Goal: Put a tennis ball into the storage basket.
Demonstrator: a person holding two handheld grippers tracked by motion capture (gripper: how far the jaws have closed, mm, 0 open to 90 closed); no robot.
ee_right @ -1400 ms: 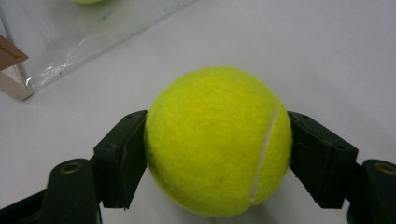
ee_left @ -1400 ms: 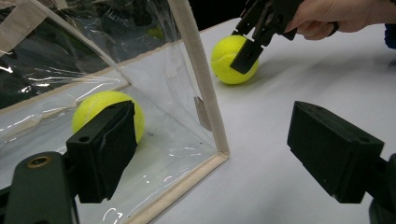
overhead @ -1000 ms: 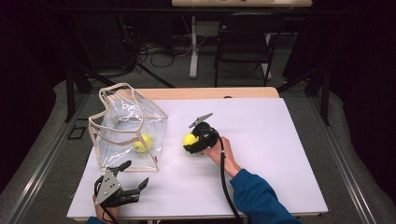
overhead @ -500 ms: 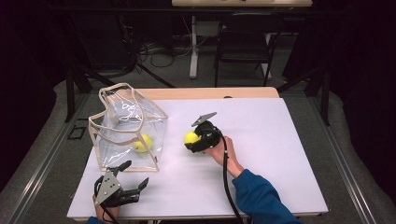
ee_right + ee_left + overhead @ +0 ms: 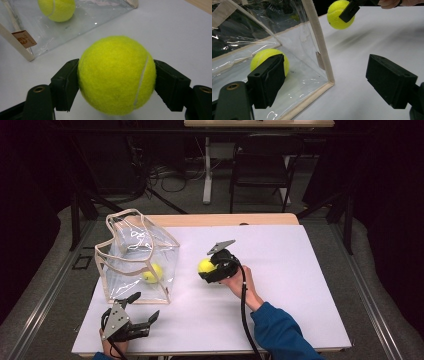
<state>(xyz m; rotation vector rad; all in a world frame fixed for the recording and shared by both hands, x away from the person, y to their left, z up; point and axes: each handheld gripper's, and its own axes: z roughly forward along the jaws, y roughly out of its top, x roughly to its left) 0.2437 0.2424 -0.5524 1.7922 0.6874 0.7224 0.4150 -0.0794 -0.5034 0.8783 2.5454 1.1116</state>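
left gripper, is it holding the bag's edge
No, the left gripper stands open, its jaws apart and clear of the bag.

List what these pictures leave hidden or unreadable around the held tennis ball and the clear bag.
- Held tennis ball: its sides, in the right gripper view, covered by the right tool.
- Label on the clear bag: print too small, same view.
- Ball inside the bag: partly behind the left tool's pad, left gripper view.
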